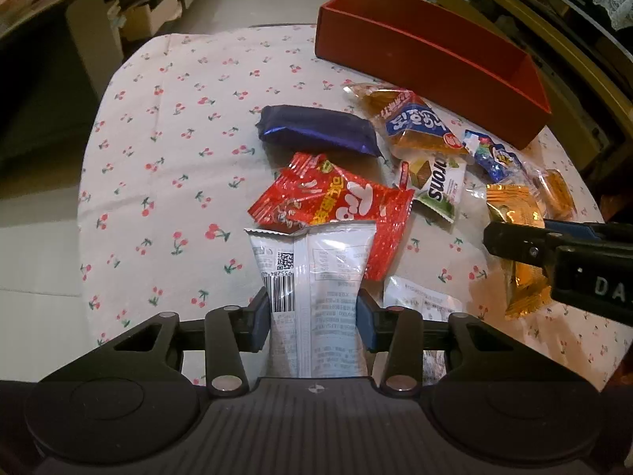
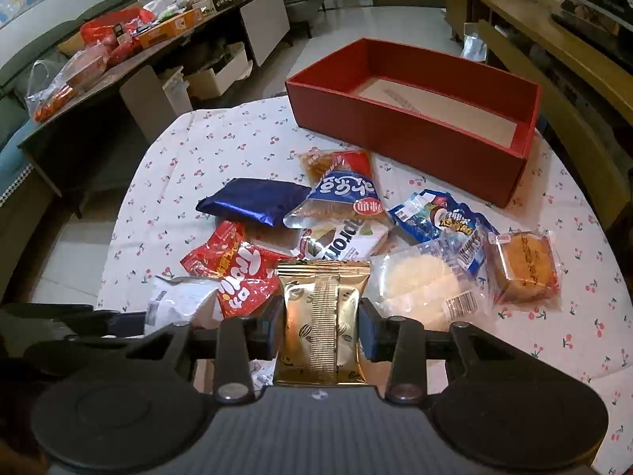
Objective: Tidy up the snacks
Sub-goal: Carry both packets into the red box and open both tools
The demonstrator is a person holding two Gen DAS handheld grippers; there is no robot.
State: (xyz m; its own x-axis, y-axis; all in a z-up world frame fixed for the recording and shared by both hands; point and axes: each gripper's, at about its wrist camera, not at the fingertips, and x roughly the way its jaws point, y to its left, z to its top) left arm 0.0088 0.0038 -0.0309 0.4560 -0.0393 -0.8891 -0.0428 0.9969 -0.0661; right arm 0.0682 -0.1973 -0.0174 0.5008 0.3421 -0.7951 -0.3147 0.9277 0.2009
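My left gripper (image 1: 314, 312) is shut on a white snack packet (image 1: 316, 277) with a barcode, held just above the cherry-print tablecloth. My right gripper (image 2: 320, 328) is shut on a gold packet (image 2: 322, 316); it also shows in the left wrist view (image 1: 522, 277). An open red box (image 2: 415, 138) stands at the far right of the table, nothing in it. Loose snacks lie between: a red packet (image 1: 336, 206), a dark blue packet (image 1: 316, 128), an orange-and-blue cake packet (image 1: 411, 118), and a round cake in clear wrap (image 2: 524, 265).
The round table (image 1: 178, 158) drops off on the left and far sides. A long low table (image 2: 138, 51) piled with snacks stands at the back left. A wooden cabinet (image 2: 573, 59) runs along the right, close behind the red box.
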